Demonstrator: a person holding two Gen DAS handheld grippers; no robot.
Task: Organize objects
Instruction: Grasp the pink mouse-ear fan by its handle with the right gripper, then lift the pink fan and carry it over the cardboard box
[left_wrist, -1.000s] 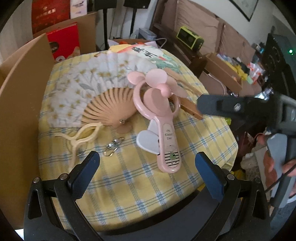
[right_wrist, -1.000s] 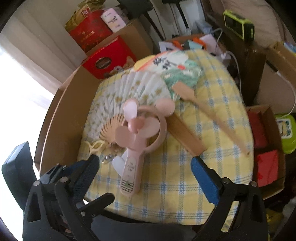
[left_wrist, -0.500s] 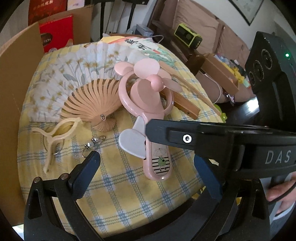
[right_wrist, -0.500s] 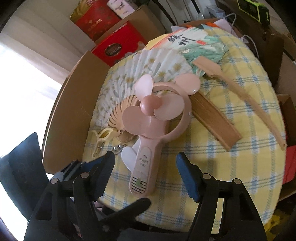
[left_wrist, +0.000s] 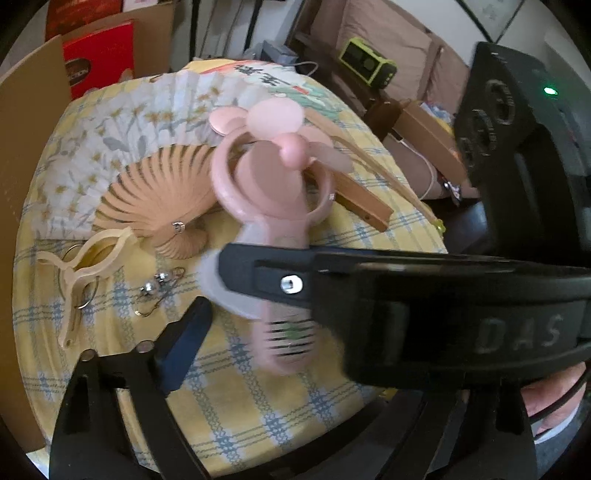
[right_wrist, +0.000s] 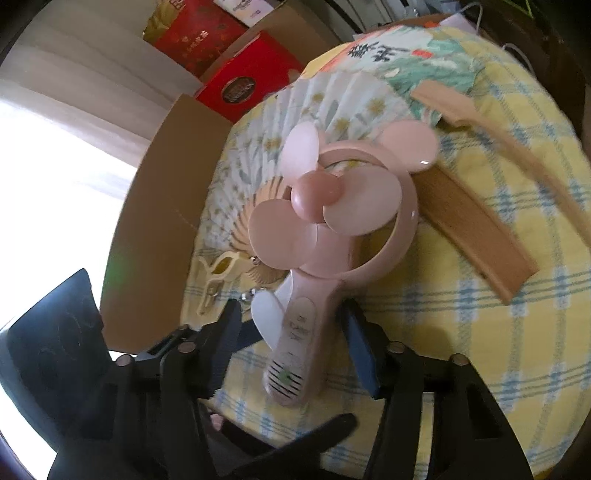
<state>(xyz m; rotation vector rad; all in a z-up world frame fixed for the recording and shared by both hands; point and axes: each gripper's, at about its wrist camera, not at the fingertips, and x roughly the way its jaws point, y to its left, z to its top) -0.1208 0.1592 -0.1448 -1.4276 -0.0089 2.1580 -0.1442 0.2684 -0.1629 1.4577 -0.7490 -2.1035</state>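
A pink hand-held fan (right_wrist: 332, 221) with round ears lies on the yellow checked cloth (right_wrist: 480, 332), its head resting on an open paper fan (left_wrist: 122, 147). My right gripper (right_wrist: 293, 336) straddles the fan's handle (right_wrist: 295, 350) and its jaws are closing. A thin gap still shows beside each pad, so nothing is gripped. My left gripper (left_wrist: 291, 343) hovers over the same handle end, closing slightly but still wide. Its left finger (left_wrist: 184, 343) stands clear of the fan. The right gripper's black body hides its other finger in the left wrist view.
On the cloth lie a cream clip (left_wrist: 85, 266), small metal hooks (left_wrist: 159, 291), a closed wooden fan (left_wrist: 365, 206) and a painted fan (left_wrist: 280, 85). Cardboard walls (left_wrist: 14, 147) and a red box (left_wrist: 96, 55) stand at the left and back. The table drops off to the right.
Both grippers have come down closer to the pink fan. The right gripper swung across the left wrist view and its jaws narrowed around the handle. The left jaws narrowed a little.
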